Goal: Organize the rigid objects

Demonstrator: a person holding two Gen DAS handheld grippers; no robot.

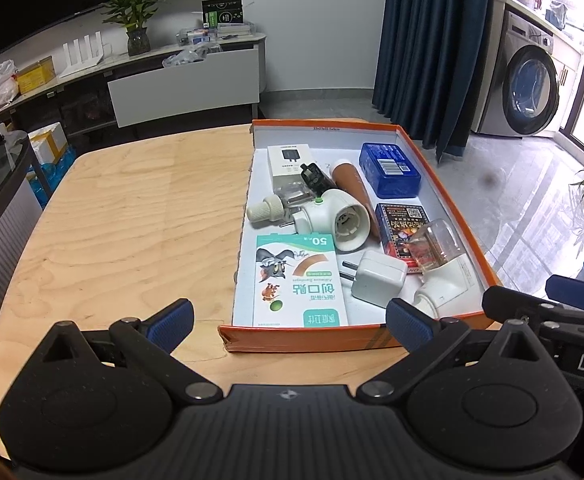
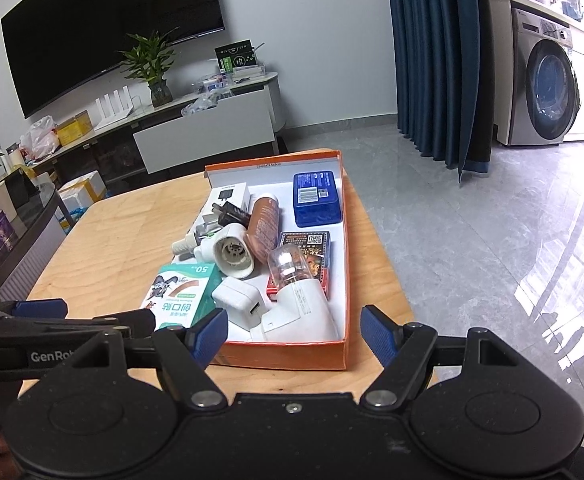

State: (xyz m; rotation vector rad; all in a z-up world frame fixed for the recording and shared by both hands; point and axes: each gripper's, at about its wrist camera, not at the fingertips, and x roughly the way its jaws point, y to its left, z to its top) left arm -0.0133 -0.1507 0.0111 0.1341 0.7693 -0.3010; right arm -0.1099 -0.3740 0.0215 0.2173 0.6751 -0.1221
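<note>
**All the objects lie in the orange box; both tongs are empty**

You see every rigid object gathered inside the orange box (image 1: 448,184), which stands on the right part of the wooden table (image 1: 132,220). In it lie the bandage box (image 1: 300,280), the white charger (image 1: 378,278), the white plug socket (image 1: 340,216), the brown tube (image 1: 352,184), the blue case (image 1: 390,170), the card pack (image 1: 402,224), the small white carton (image 1: 290,164) and the plug-in device with a clear bottle (image 2: 296,292). They lie loosely, some touching or leaning on each other, not in rows.

No object shows on the table outside the box. This fits two stages: the things are collected and the job is near its end, or they wait to be taken out and set in order. The pictures do not decide it.

Your left gripper (image 1: 290,320) and right gripper (image 2: 294,330) both hover before the near wall of the box, jaws spread wide, holding nothing.
</note>
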